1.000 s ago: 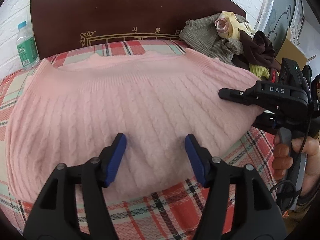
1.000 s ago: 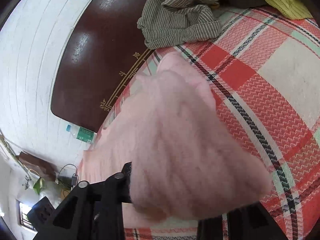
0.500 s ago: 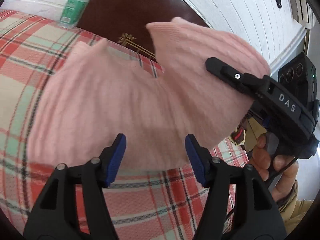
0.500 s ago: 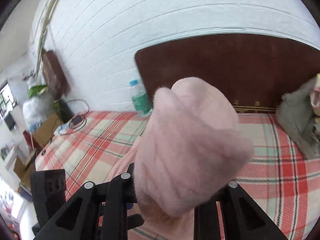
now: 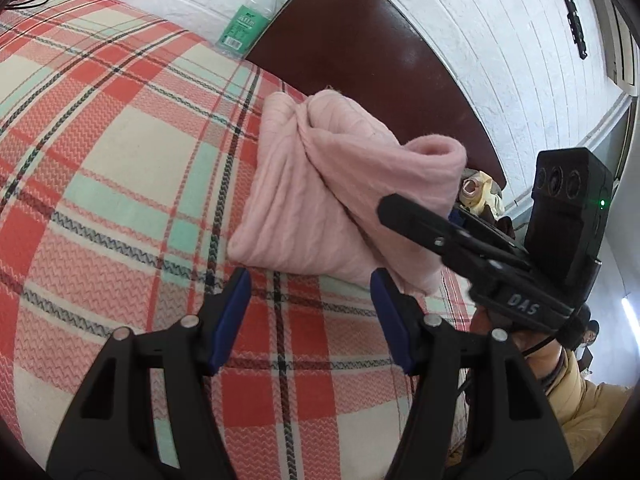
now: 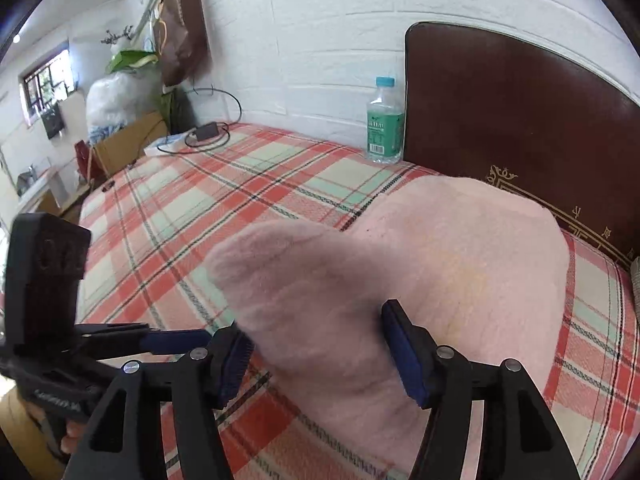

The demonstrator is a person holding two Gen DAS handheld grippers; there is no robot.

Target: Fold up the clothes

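Note:
A pink cable-knit sweater (image 5: 316, 200) lies bunched and partly folded on the plaid bed cover (image 5: 120, 168). My left gripper (image 5: 310, 312) is open and empty, just in front of the sweater's near edge. My right gripper (image 6: 320, 348) has its jaws wide apart with a thick fold of the sweater (image 6: 400, 280) lying between them; the pads do not press it. In the left wrist view the right gripper (image 5: 460, 236) reaches over the sweater's right side.
A dark wooden headboard (image 6: 520, 112) stands behind the bed. A water bottle (image 6: 385, 120) stands at its left end. A pile of other clothes (image 5: 480, 196) lies beyond the sweater. A charger and cable (image 6: 200, 136) lie on the bed's far corner.
The sweater's right side was lifted and carried leftwards over the rest, from spread flat to a bunched fold. The right gripper's jaws have opened. The left gripper stayed open.

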